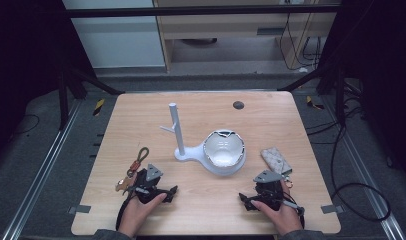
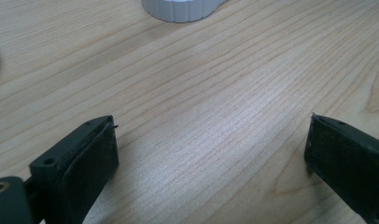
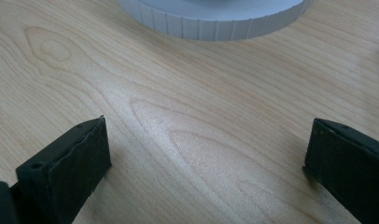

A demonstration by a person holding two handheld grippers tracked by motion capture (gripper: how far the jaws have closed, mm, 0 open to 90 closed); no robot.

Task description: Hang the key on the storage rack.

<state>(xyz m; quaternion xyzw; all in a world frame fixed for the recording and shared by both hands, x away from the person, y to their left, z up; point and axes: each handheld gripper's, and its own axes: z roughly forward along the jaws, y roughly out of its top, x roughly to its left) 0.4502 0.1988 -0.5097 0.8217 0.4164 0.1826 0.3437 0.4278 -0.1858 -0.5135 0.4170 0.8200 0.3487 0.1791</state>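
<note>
Both my jaws stand wide apart over bare wood, nothing between them.

My left gripper (image 1: 152, 189) and right gripper (image 1: 265, 196) rest low on the pale, fine-grained tabletop (image 1: 201, 210), black matte pads facing each other. Ahead of both sets of jaws sits the white stand (image 1: 211, 152): a ribbed round base, a bowl-shaped dish, a slim branched post. Just beside my left jaws lies a braided keyring (image 1: 133, 167); close behind my right jaws, a flat quilted grey pouch (image 1: 276, 159).

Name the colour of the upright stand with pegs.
White stand, clearest in the high view.
</note>
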